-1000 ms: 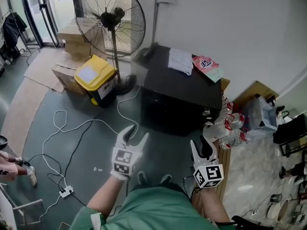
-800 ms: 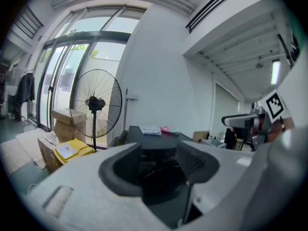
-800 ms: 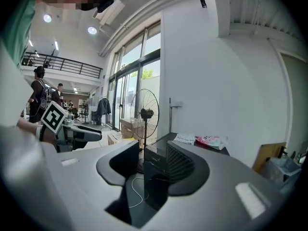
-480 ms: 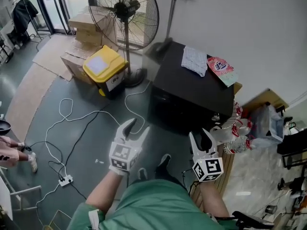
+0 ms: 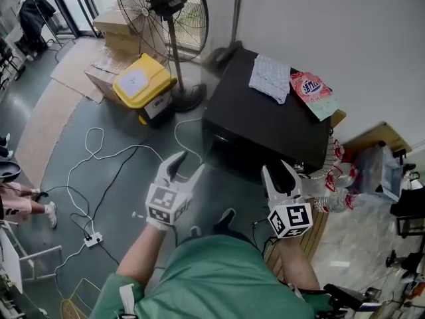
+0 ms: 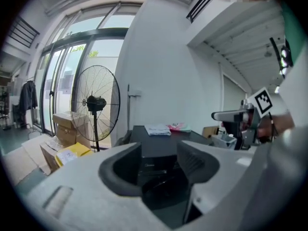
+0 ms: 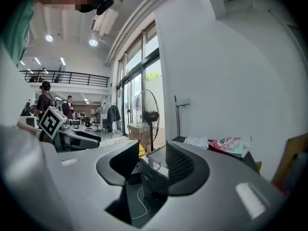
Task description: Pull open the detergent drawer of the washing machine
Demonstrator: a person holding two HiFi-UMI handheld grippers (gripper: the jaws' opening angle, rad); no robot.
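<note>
both open, empty, left claw [image 5: 186, 165] and right claw [image 5: 277, 169] have neared the washing machine [image 5: 265, 121].

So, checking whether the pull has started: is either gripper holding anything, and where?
Nothing is held: the left gripper and right gripper both have open, empty jaws, short of the washing machine.
</note>
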